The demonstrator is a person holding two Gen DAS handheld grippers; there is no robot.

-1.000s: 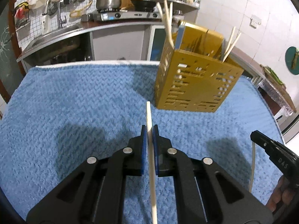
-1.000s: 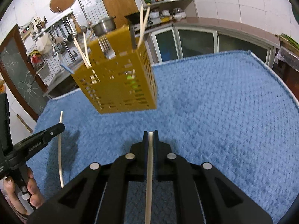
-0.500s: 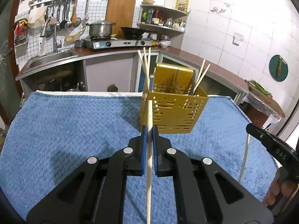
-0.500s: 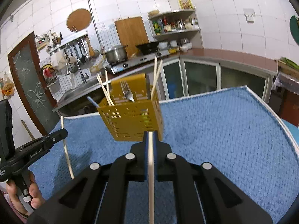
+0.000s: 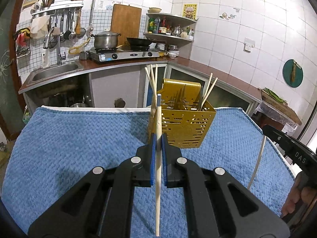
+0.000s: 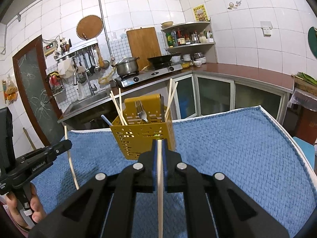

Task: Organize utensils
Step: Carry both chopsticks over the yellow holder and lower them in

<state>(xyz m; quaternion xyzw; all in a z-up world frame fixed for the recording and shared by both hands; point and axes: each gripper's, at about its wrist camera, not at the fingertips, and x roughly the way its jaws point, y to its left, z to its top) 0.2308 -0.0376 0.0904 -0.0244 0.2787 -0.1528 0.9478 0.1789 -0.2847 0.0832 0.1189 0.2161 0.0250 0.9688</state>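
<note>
A yellow perforated utensil caddy (image 5: 184, 123) stands on the blue towel (image 5: 79, 148), holding several chopsticks, forks and a blue-handled piece. My left gripper (image 5: 158, 136) is shut on a pale chopstick (image 5: 157, 188) that runs up between its blue pads, its tip in line with the caddy's near left corner. In the right wrist view the caddy (image 6: 142, 136) sits just beyond my right gripper (image 6: 159, 141), which is shut on a second chopstick (image 6: 160, 188). Both grippers hover above the towel, short of the caddy. Each one shows at the edge of the other's view with its stick (image 6: 70, 158).
The towel-covered table (image 6: 277, 123) ends at a white edge on the far and right sides. Behind it run a counter with a sink (image 5: 55, 73), a stove with a pot (image 5: 105, 39) and a wok, and glass cabinet doors. A person's hand (image 6: 25, 208) grips the left tool's handle.
Both grippers have risen and tipped upward, each still clamped on its chopstick. The caddy now sits lower and smaller in both views, and more of the tiled wall shows.
</note>
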